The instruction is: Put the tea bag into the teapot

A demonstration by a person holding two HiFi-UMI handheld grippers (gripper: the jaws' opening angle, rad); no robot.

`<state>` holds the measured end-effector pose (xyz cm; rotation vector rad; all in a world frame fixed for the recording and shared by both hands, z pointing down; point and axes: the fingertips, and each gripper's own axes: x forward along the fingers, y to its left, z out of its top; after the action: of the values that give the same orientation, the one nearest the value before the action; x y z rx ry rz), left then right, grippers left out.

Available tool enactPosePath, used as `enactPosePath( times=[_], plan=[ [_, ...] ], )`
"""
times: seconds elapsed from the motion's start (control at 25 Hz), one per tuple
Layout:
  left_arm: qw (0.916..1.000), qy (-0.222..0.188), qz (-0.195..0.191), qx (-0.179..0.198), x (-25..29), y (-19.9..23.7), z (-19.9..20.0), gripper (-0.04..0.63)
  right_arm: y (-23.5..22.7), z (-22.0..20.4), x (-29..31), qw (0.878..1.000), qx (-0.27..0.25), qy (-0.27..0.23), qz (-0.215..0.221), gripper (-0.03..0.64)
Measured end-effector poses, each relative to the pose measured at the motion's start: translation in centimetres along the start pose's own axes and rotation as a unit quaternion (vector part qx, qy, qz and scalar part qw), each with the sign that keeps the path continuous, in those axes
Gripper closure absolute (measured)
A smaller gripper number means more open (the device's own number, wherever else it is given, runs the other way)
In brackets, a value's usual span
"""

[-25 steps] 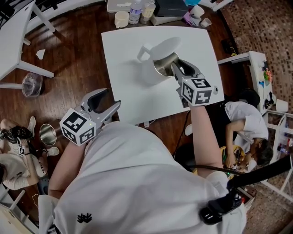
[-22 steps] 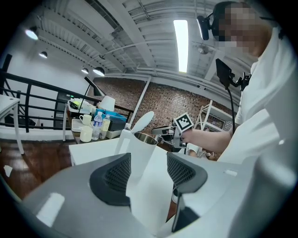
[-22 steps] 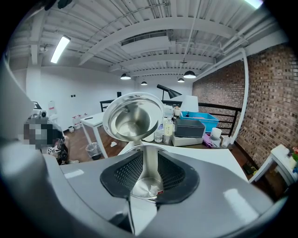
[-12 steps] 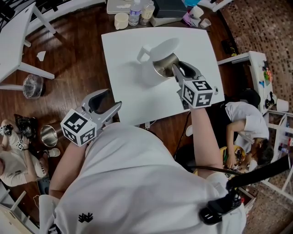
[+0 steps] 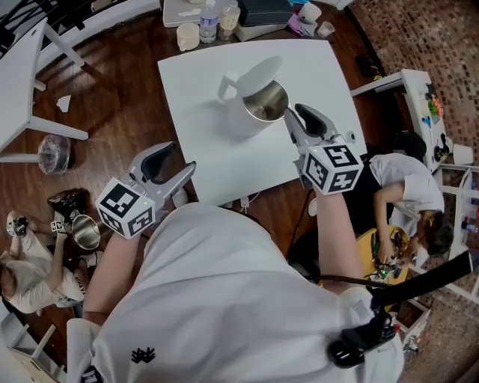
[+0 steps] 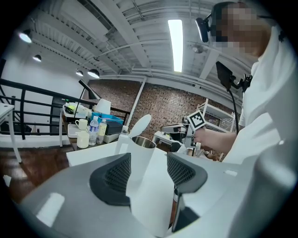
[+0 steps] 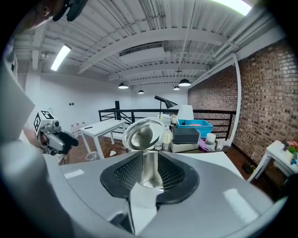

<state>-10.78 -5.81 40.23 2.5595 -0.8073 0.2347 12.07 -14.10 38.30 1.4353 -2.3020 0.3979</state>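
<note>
A white teapot (image 5: pixel 251 112) with a steel inside stands on the white table (image 5: pixel 198 142), its lid (image 5: pixel 256 75) tipped open. My right gripper (image 5: pixel 294 114) hovers just right of the teapot's mouth. In the right gripper view its jaws (image 7: pixel 150 168) stand a narrow gap apart, and only the teapot's steel inside (image 7: pixel 150 174) and lid (image 7: pixel 143 133) show through the gap. No tea bag shows in any view. My left gripper (image 5: pixel 182 155) hangs open and empty off the table's near left edge. From the left gripper view (image 6: pixel 149 160) the teapot (image 6: pixel 136 155) stands ahead.
Cups, bottles and boxes (image 5: pixel 224 13) crowd a surface beyond the table's far edge. A second white table (image 5: pixel 19 67) stands at the left. People sit at the right (image 5: pixel 408 198) and lower left (image 5: pixel 30 262). A white shelf (image 5: pixel 419 90) is at the right.
My right gripper has drawn back from over the teapot's mouth toward the near right. The left gripper has barely moved.
</note>
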Motion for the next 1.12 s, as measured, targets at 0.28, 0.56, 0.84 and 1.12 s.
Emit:
enactPosePath(
  times=[0.28, 0.56, 0.84, 1.12],
  plan=[
    [0.9990, -0.002, -0.025, 0.037, -0.4, 0.2, 1.5, 0.354, 1.7, 0.3, -7.0, 0.999, 0.016, -0.031, -0.030, 0.518],
    [0.9953, 0.008, -0.078, 0.057, 0.5, -1.8, 3.0, 0.354, 3.5, -1.3, -14.1, 0.995, 0.039, -0.038, -0.081, 0.518],
    [0.9912, 0.011, -0.114, 0.067, 1.4, -3.0, 3.9, 0.354, 4.4, -2.2, -18.8, 0.989, 0.052, -0.053, -0.128, 0.518],
    [0.9881, 0.021, -0.137, 0.067, 2.2, -3.7, 3.6, 0.354, 6.0, -2.9, -19.8, 0.987, 0.065, -0.062, -0.134, 0.518]
  ],
)
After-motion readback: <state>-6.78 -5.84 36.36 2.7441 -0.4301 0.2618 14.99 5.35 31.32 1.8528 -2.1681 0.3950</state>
